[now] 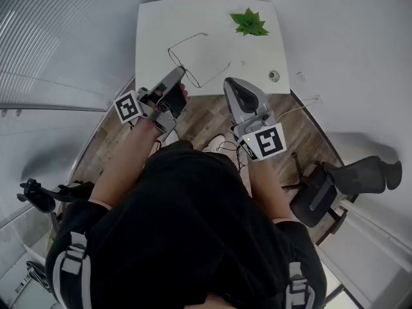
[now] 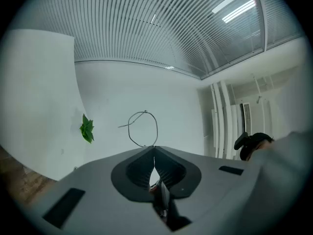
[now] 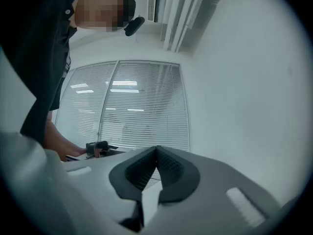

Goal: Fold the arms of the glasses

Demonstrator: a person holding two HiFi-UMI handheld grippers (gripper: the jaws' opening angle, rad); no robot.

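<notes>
Thin wire-framed glasses (image 1: 193,60) lie on the white table (image 1: 154,24), near its front edge. My left gripper (image 1: 181,71) is shut, its tips right at the near end of the frame. In the left gripper view the wire ring of the glasses (image 2: 145,111) runs down behind the closed tips of the left gripper (image 2: 154,148); I cannot tell whether they pinch the wire. My right gripper (image 1: 230,82) hangs beside the table's front edge, to the right of the glasses and apart from them. The right gripper (image 3: 156,148) is shut on nothing and faces window blinds.
A green leafy decoration (image 1: 250,23) (image 2: 87,128) lies at the table's far right. A small round fitting (image 1: 274,76) sits near the right front corner. An office chair (image 1: 347,185) stands on the wooden floor to my right. Glass walls with blinds (image 1: 58,50) run along the left.
</notes>
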